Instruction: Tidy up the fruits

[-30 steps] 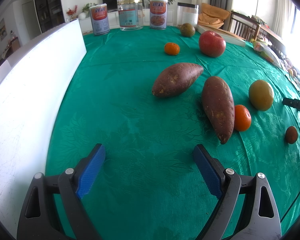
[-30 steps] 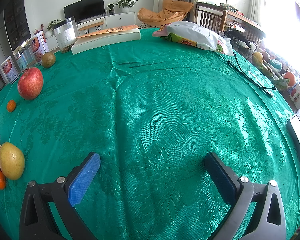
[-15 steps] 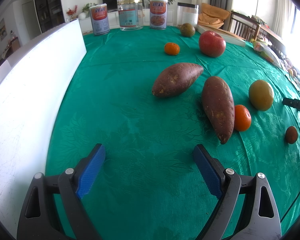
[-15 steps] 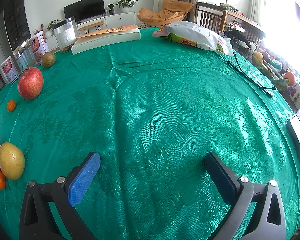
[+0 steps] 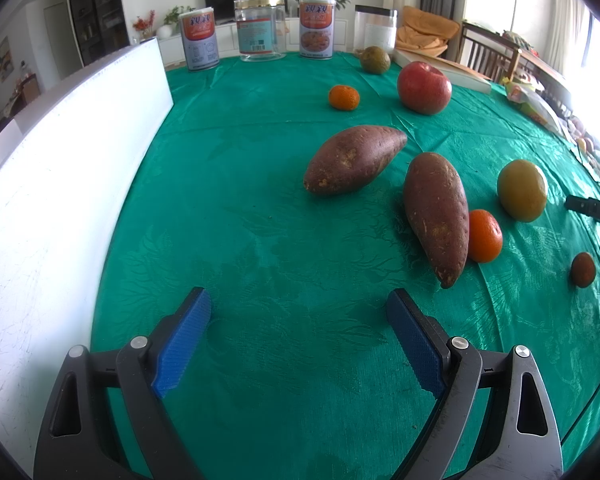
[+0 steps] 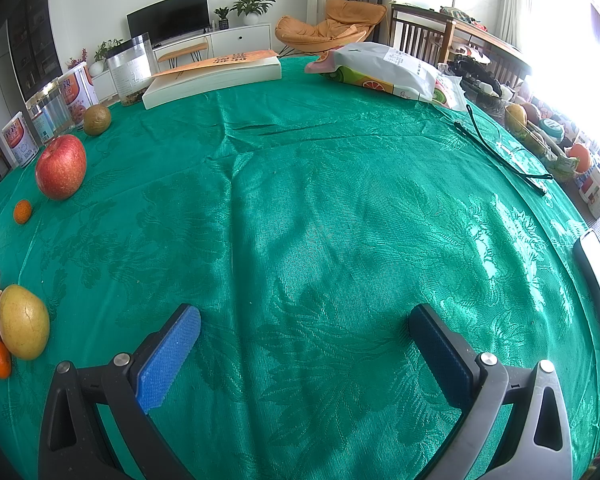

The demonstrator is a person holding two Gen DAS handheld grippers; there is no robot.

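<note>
Both wide open and empty over the counter, left claw and right claw; at one o'clock, heavy firm sweet potatoes for mid-body grips, then smooth apple, soft tangerines.

Red apple, tangerines, yellow-green fruit lie scattered on green cloth.

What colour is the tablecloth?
Green tablecloth with a woven leaf pattern, clearest in the right wrist view.

Left claw and right claw gape wide (both empty), angled downward.
</note>
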